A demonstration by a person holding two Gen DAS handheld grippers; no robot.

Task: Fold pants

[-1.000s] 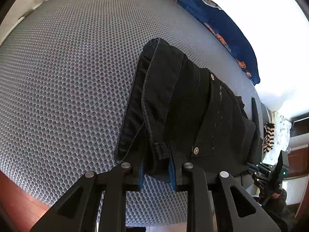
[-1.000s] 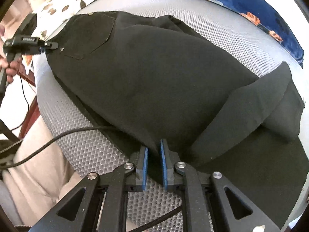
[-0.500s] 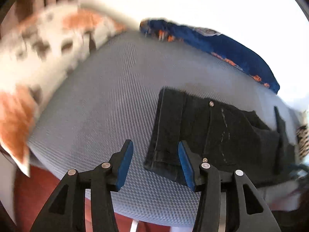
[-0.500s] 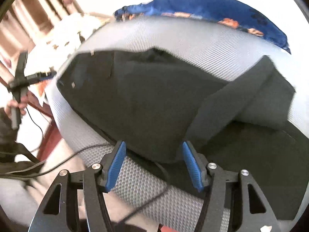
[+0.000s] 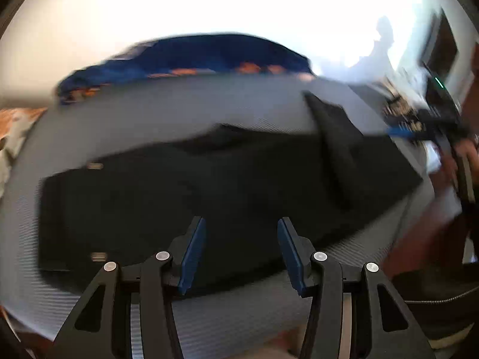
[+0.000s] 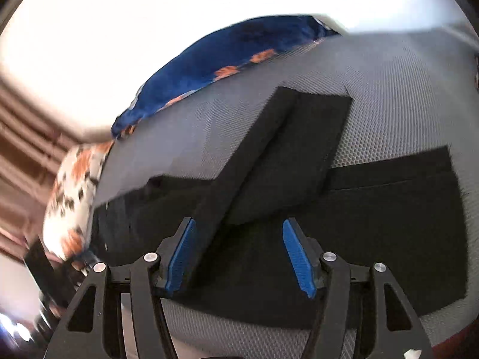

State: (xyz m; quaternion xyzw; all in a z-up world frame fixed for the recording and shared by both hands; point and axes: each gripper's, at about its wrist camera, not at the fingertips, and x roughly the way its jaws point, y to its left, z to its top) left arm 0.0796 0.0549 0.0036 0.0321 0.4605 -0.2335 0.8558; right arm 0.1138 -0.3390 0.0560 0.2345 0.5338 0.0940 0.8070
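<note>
While both grippers are held above the near edge of the grey mesh mattress (image 6: 404, 95), nothing is gripped by either. The left gripper (image 5: 241, 246) is seen with its blue pads spread wide and empty, and the right gripper (image 6: 239, 254) is likewise wide, with only cloth lying beyond it.

The black pants (image 5: 209, 197) are spread lengthwise along the near edge of the mattress, the waistband end with its two metal buttons toward the left edge in the left wrist view. One leg end (image 6: 302, 137) is lain askew across the rest, slanting up toward the far edge where a blue patterned blanket (image 6: 227, 56) is bunched; a patterned pillow (image 6: 71, 185) is seen by the far left corner.

The cloth is judged to be soft, limp and fairly heavy denim, not fragile and not slippery on the textured mesh, so drag is to be expected if it is pulled flat. A pinch through both layers at a hem corner or at the thick waistband seam is judged the firmest hold; mid-panel cloth would likely bunch or be taken in one layer only. The left view is blurred, so fine creases cannot be told.
</note>
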